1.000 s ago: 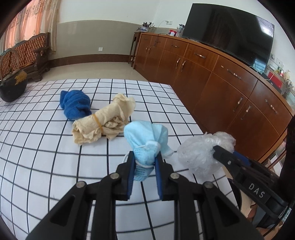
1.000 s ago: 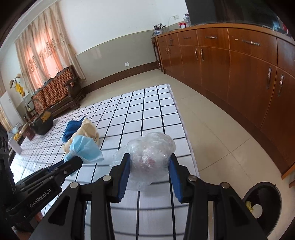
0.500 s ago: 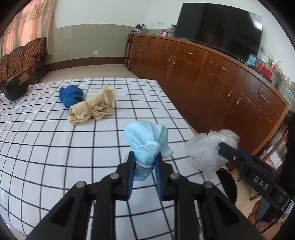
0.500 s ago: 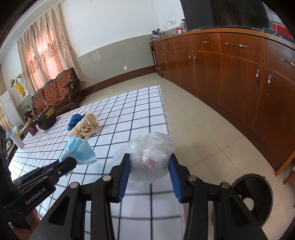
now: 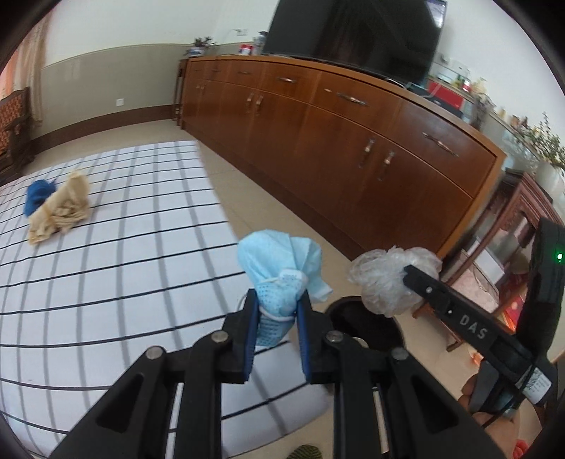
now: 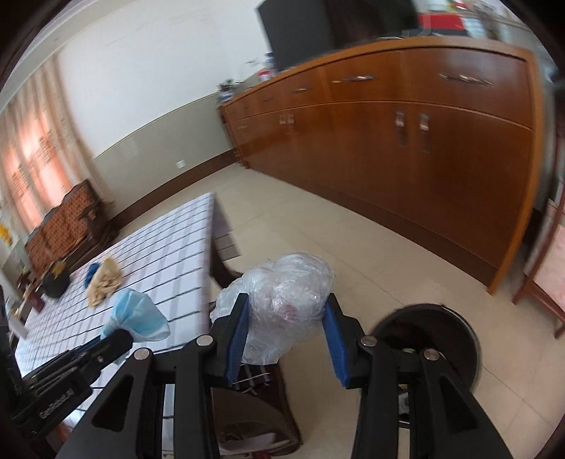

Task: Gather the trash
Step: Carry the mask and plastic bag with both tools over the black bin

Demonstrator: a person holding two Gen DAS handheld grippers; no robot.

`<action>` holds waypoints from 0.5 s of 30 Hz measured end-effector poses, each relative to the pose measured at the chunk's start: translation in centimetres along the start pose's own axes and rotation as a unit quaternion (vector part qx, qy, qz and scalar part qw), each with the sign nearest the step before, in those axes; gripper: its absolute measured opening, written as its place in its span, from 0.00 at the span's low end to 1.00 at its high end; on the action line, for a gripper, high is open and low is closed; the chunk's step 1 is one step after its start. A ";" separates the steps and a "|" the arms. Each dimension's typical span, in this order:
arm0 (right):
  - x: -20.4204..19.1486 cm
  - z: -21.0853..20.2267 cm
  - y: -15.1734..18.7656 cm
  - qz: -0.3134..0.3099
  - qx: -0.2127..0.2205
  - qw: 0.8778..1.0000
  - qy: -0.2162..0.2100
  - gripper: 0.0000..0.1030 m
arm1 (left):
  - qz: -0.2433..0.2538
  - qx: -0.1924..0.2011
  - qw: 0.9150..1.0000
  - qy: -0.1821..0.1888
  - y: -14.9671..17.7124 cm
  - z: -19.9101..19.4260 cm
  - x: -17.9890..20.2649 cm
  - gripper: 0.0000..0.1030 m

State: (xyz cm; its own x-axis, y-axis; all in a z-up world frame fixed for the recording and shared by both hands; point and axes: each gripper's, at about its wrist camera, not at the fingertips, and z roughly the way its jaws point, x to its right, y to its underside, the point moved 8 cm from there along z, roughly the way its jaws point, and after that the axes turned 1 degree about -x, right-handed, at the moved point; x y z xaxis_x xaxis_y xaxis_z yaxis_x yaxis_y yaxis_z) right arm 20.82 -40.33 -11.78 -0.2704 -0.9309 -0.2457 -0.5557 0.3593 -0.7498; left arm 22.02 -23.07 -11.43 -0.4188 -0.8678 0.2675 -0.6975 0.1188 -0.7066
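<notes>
My left gripper [image 5: 273,314] is shut on a crumpled light blue face mask [image 5: 282,272] and holds it in the air past the table's right edge. The mask also shows in the right wrist view [image 6: 136,316]. My right gripper [image 6: 284,328] is shut on a crumpled clear plastic bag [image 6: 286,303], held above the floor; the bag shows in the left wrist view [image 5: 388,282] too. A round black trash bin [image 6: 430,342] stands on the floor below and right of the bag, and in the left wrist view [image 5: 363,328] just beyond the mask.
A table with a white grid-pattern cloth [image 5: 123,254] lies to the left, with a tan cloth bundle [image 5: 60,212] and a blue cloth [image 5: 37,196] on it. A long wooden cabinet [image 5: 353,148] with a TV [image 5: 353,31] runs along the right. A wooden chair [image 6: 551,268] stands at far right.
Both grippers have swung right, off the table and over the floor, carrying the mask and the bag. The trash bin has come closer, below them.
</notes>
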 end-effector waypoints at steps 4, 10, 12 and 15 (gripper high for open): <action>4.2 -0.4 0.4 0.026 -0.005 0.999 0.030 0.42 | 0.016 -0.017 0.999 0.024 0.3 1.7 3.2 0.21; 9.2 -0.8 1.3 0.051 -0.018 0.996 0.069 0.42 | 0.041 -0.053 0.996 0.051 2.0 4.6 7.6 0.21; 11.1 -0.6 1.8 0.062 -0.028 0.994 0.084 0.42 | 0.044 -0.071 0.995 0.057 2.8 6.0 8.8 0.21; 13.7 -0.2 2.5 0.080 -0.045 0.990 0.103 0.42 | 0.049 -0.095 0.992 0.060 4.3 8.2 10.2 0.21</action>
State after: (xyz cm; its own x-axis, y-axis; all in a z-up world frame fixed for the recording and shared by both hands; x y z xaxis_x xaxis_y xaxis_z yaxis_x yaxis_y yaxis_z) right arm 15.54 -52.20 -16.88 -0.5108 -0.8313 -0.2192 -0.5585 0.5147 -0.6505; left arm 19.50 -35.37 -17.08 -0.5489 -0.7849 0.2876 -0.7417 0.2985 -0.6007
